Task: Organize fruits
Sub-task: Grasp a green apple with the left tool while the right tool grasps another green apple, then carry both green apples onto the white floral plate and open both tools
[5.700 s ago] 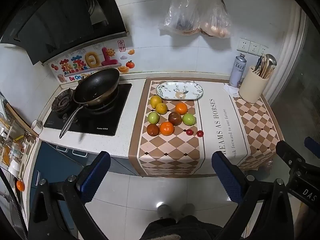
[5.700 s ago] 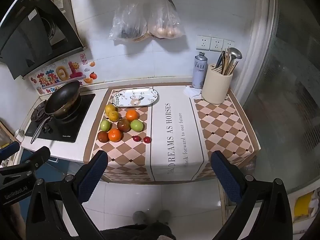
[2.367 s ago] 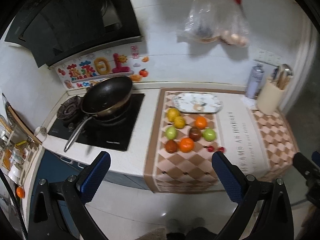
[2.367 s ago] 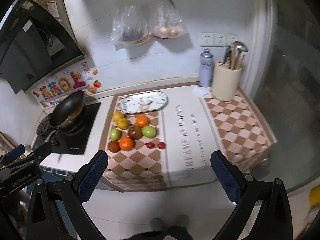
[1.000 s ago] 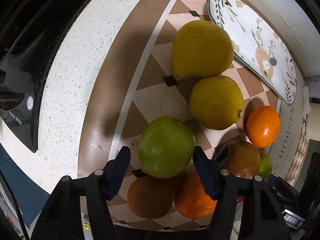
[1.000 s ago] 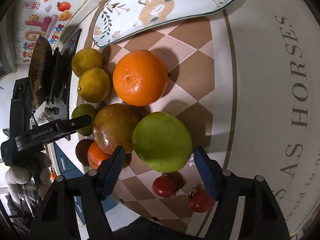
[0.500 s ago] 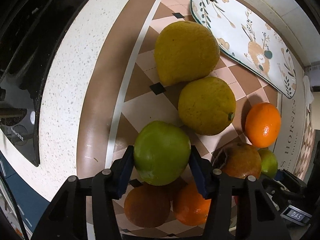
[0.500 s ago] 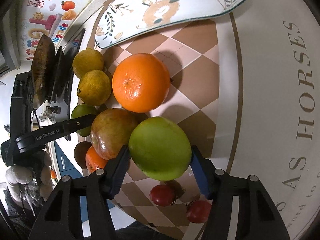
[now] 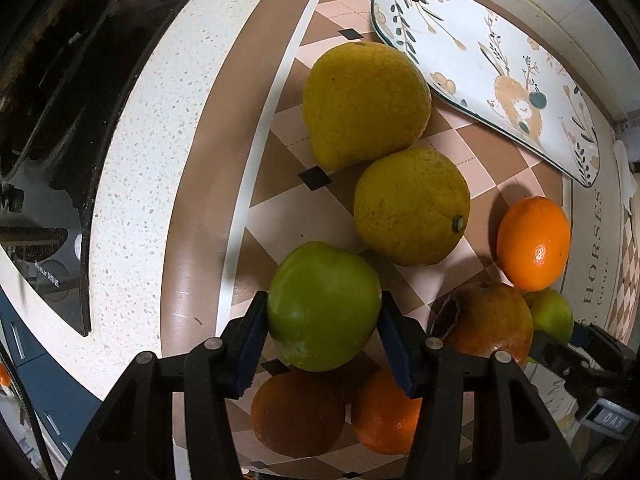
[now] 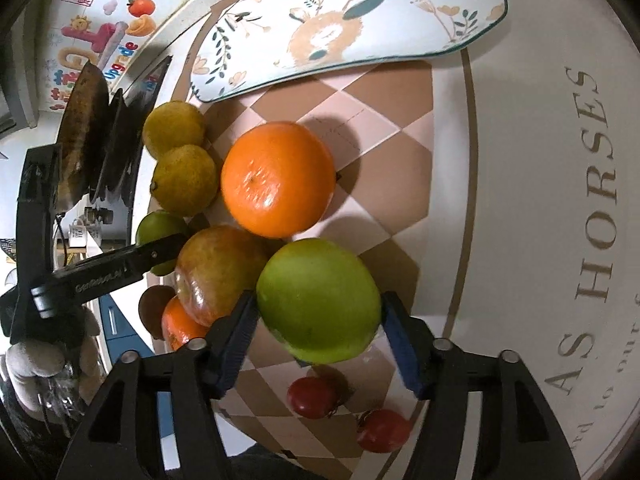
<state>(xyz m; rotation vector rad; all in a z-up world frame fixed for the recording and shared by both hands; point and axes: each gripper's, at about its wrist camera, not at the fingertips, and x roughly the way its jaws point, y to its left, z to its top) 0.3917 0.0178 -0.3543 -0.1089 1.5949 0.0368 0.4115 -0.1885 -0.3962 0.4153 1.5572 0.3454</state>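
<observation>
The cloth runner (image 10: pixel 520 184) on the desk carries large serif letters reading "AS HORSES" at 3 o'clock in the right wrist view, with a smaller line beside them too cut off to read. The left claw's arm (image 10: pixel 100 276), at 9 o'clock there, is printed "GenRobot.AI". In the left wrist view the right claw's body (image 9: pixel 608 422) at 4 o'clock shows "DAS".

Black tool (image 9: pixel 323 334), blue pads (image 9: pixel 251 340)

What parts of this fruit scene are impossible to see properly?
- Left view: the brown fruit and lower orange sit partly behind the left gripper and its green apple.
- Left view: the other green apple is mostly behind the reddish apple.
- Right view: the plate is cut by the top edge.
</observation>
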